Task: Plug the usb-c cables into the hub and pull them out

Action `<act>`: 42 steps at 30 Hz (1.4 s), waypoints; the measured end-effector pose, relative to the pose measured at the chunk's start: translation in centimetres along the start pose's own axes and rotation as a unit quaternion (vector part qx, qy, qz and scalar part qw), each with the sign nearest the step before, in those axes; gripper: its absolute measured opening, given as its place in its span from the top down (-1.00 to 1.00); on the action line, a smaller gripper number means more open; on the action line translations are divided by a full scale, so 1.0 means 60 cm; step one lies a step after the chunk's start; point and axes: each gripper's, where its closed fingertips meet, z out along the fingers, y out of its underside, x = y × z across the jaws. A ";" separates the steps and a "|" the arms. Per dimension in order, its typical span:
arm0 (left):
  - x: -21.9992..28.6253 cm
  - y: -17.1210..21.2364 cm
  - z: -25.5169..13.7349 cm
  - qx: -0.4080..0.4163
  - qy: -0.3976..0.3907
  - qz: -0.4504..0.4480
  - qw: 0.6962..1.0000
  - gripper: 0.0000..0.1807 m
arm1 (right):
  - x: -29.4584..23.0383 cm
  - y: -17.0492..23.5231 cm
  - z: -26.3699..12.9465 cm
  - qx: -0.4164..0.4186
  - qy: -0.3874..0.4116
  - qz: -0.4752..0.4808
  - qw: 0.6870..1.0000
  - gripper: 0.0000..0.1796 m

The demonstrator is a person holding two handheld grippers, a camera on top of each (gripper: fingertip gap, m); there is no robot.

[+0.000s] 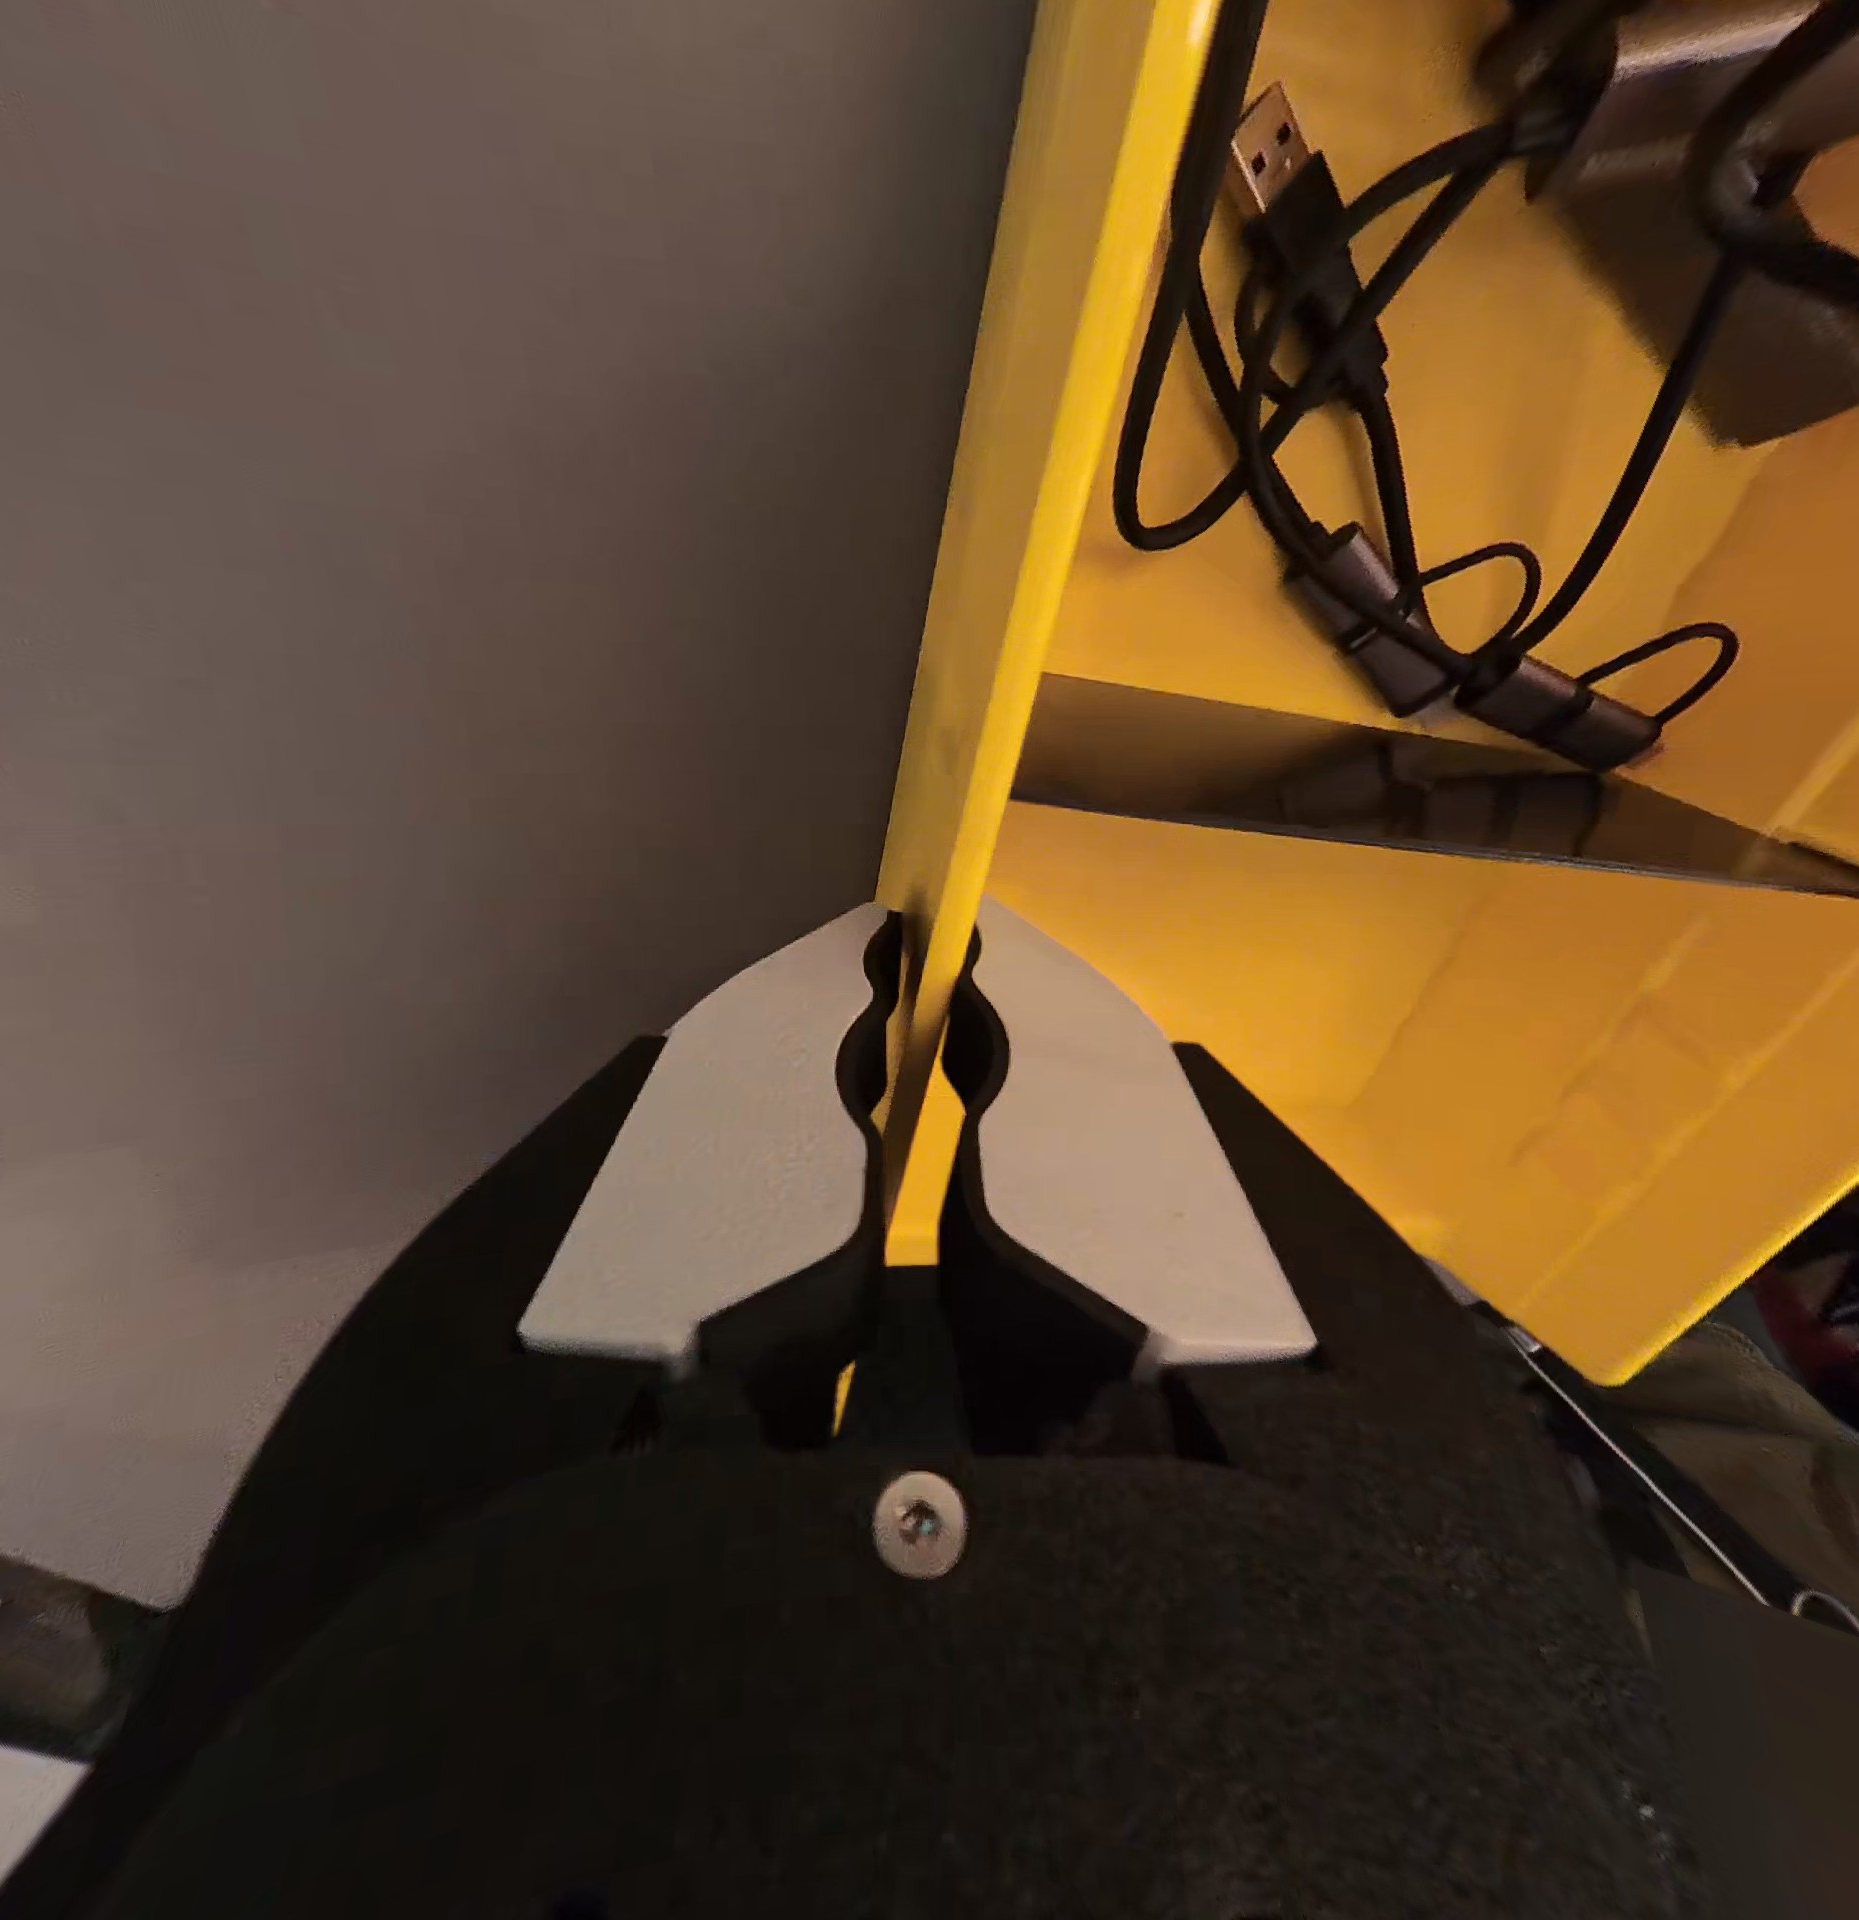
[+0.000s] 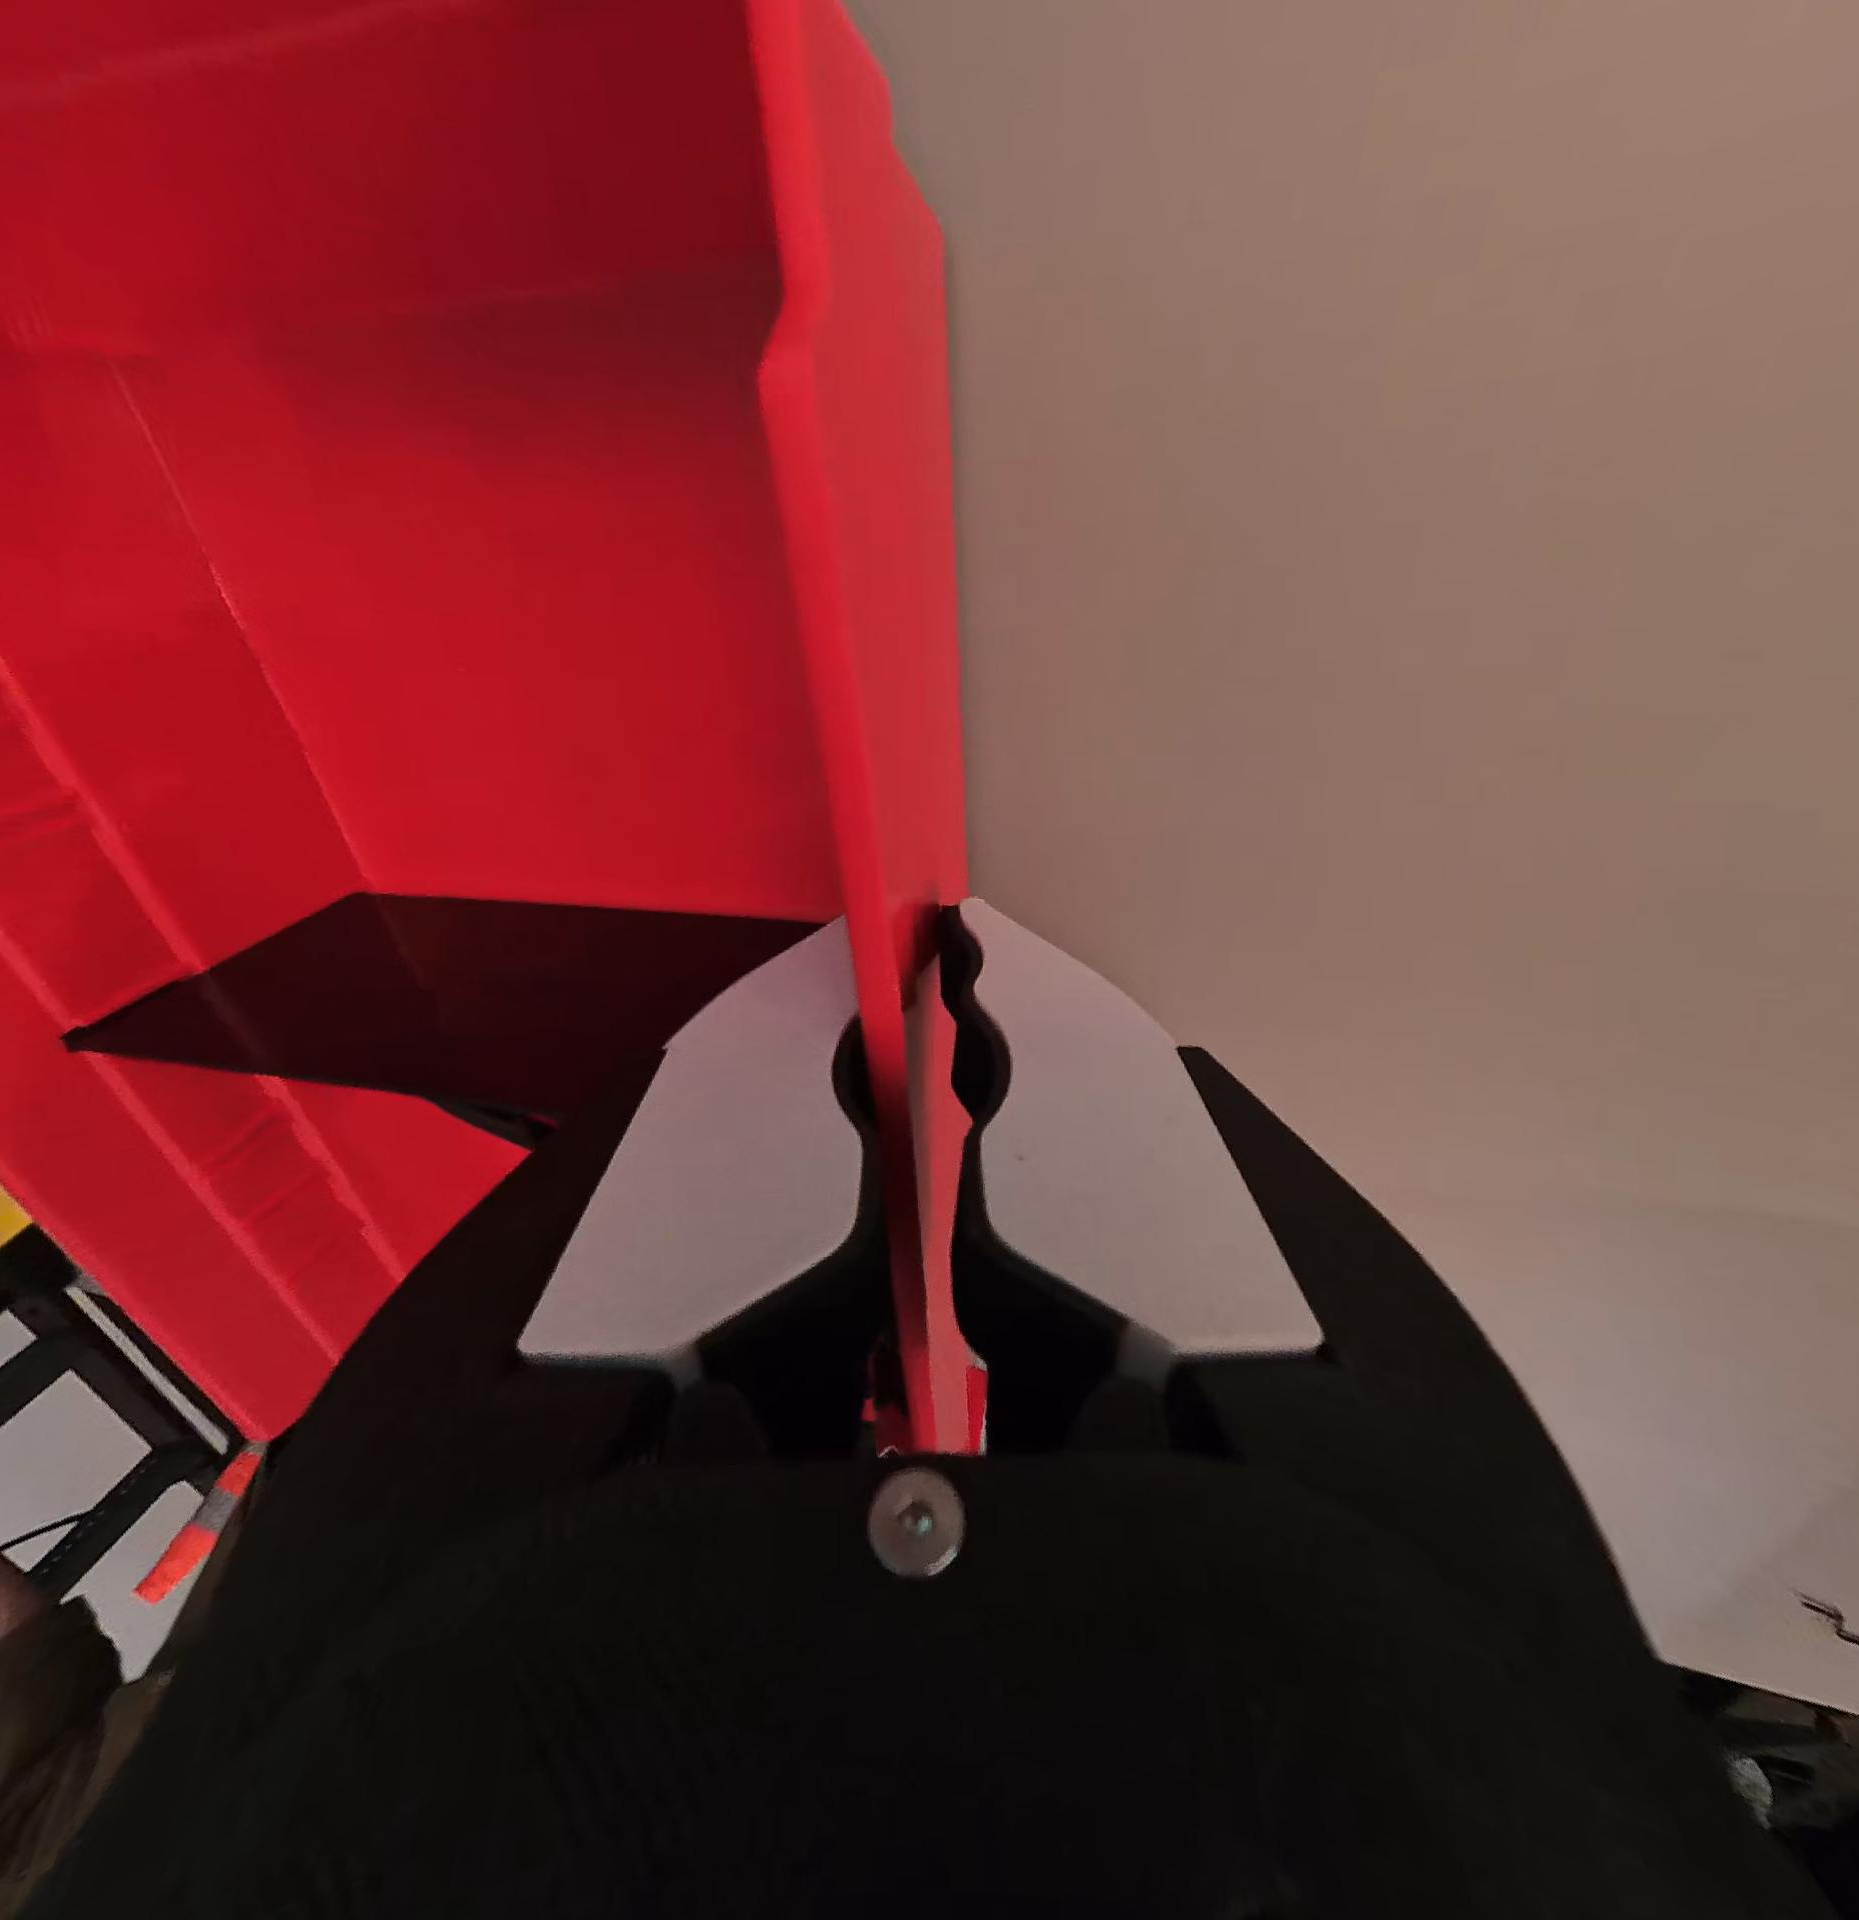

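Observation:
My left gripper [image 1: 927,935] is shut on the side wall of a yellow bin [image 1: 1070,457]. Inside that bin lie several black cables [image 1: 1320,343] with grey USB-C plugs [image 1: 1527,691] and one USB-A plug [image 1: 1273,145]. A grey hub [image 1: 1725,260] lies blurred at the bin's top right with cables at its end. My right gripper [image 2: 930,935] is shut on the side wall of a red bin [image 2: 863,520]. No cables show inside the red bin.
A dark divider plate [image 1: 1424,790] crosses the yellow bin; another dark divider [image 2: 437,987] crosses the red bin. A plain beige surface [image 1: 437,520] lies left of the yellow bin and right of the red bin [image 2: 1424,623]. Black shelving [image 2: 63,1382] shows lower left. Tip to tip, the grippers are about 55 centimetres apart.

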 end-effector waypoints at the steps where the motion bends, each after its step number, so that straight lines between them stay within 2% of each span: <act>1: -0.022 0.009 -0.004 0.004 0.002 -0.015 1.000 0.95 | -0.002 -0.002 0.001 0.002 0.001 0.003 1.000 0.91; 6: -0.113 0.035 -0.019 0.044 0.011 -0.081 0.996 0.95 | 0.004 -0.003 0.000 0.009 0.003 0.013 1.000 0.92; 11: -0.157 0.054 -0.027 0.067 0.010 -0.109 0.992 0.96 | 0.009 0.001 -0.003 0.016 0.032 -0.032 0.999 0.93; 20: -0.185 0.070 -0.031 0.071 0.002 -0.083 0.994 0.96 | 0.024 0.011 -0.007 0.027 0.048 -0.068 0.996 0.92; 29: -0.208 0.075 -0.035 0.091 -0.006 -0.071 0.993 0.96 | 0.026 0.005 -0.009 0.023 0.099 -0.129 0.986 0.89; 36: -0.215 0.071 -0.037 0.118 -0.006 -0.059 0.991 0.95 | 0.013 0.000 -0.005 0.028 0.093 -0.142 0.985 0.90; 38: -0.214 0.070 -0.037 0.133 0.006 -0.055 0.990 0.94 | 0.015 0.002 -0.006 0.029 0.098 -0.126 0.987 0.90; 42: -0.210 0.072 -0.052 0.180 0.049 -0.038 0.982 0.91 | 0.014 -0.001 -0.013 0.065 0.098 -0.158 0.980 0.86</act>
